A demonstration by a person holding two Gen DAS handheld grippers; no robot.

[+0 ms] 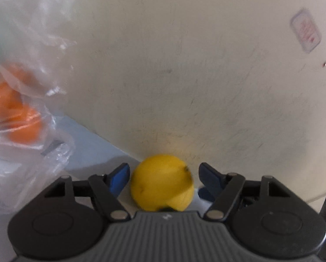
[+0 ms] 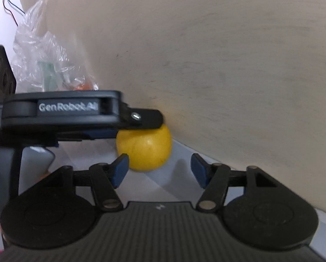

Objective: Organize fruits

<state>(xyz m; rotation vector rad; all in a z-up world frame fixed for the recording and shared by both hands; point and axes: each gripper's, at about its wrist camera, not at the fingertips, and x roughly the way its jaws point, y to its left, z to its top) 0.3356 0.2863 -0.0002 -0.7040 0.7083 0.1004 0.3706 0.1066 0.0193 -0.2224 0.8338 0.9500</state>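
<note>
A yellow lemon [image 1: 163, 183] lies on the pale surface against the cream wall. My left gripper [image 1: 164, 174] is open with the lemon between its blue pads, small gaps on both sides. In the right wrist view the lemon [image 2: 144, 150] sits under the left gripper's black finger [image 2: 145, 120]. My right gripper [image 2: 159, 167] is open and empty, just short of the lemon. Orange fruits [image 1: 12, 113] show inside a clear plastic bag [image 1: 32, 65] at the left.
The cream wall [image 1: 195, 65] stands right behind the lemon, with a small sticker [image 1: 306, 30] on it. The plastic bag [image 2: 43, 59] also shows at the far left in the right wrist view, with black cables [image 2: 8, 2] above.
</note>
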